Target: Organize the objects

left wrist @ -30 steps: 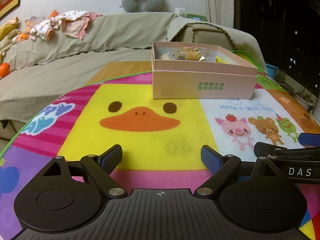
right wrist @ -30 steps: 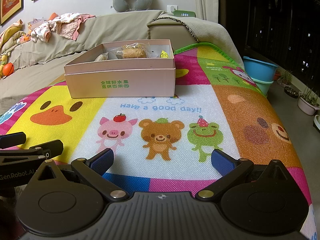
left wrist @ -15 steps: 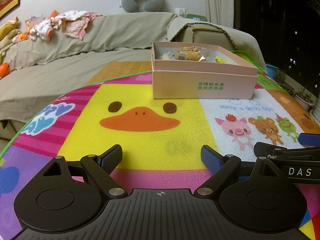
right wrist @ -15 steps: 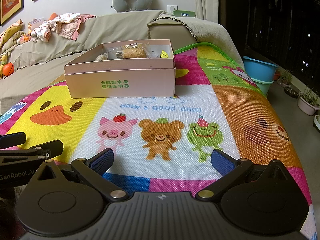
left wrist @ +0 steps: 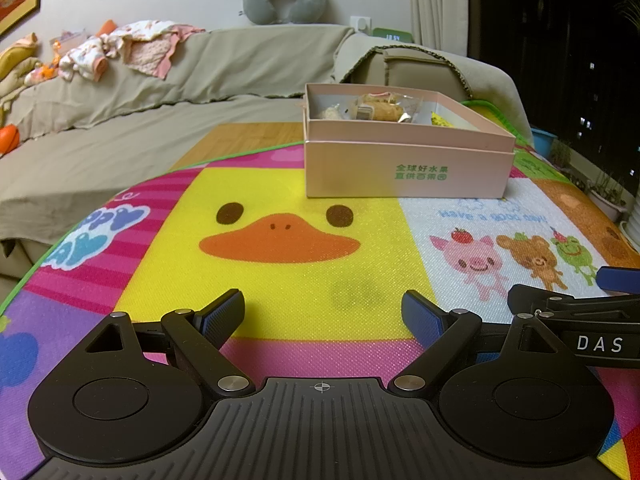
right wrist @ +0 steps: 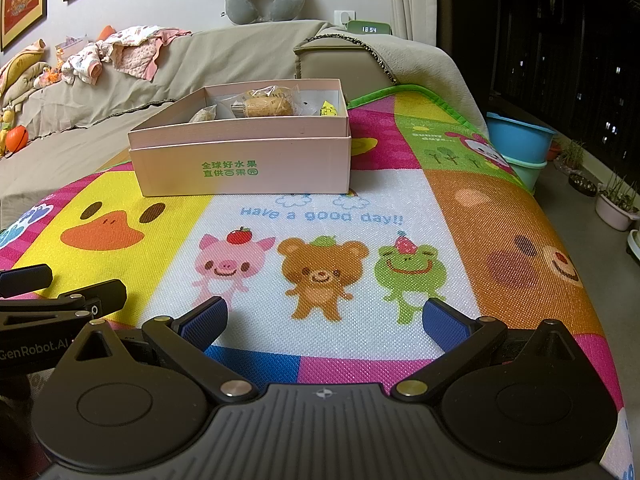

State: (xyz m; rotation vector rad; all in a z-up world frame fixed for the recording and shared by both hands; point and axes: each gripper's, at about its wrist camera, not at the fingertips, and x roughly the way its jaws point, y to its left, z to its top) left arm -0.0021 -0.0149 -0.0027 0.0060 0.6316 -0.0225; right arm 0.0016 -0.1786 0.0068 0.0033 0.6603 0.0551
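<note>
Ahead of the left gripper (left wrist: 322,312), in the left wrist view, an open pink cardboard box (left wrist: 406,170) with green printed characters stands on a bright cartoon play mat (left wrist: 288,264) just beyond a yellow duck face (left wrist: 280,236). Clear-wrapped pastries (left wrist: 376,108) and a small yellow packet (left wrist: 440,121) lie inside it. The blue-padded fingers (left wrist: 222,316) are spread wide with nothing between them, low over the mat and well short of the box. A sofa under a beige cover (left wrist: 160,92) stretches behind.

From the right wrist view, the right gripper (right wrist: 326,318) is likewise released and empty, its fingers (right wrist: 446,320) parted near the printed pig, bear and frog. The same box (right wrist: 244,160) sits farther up the mat, left of centre. Stacked blue plastic tubs (right wrist: 520,148) stand on the floor off the mat's right edge.
</note>
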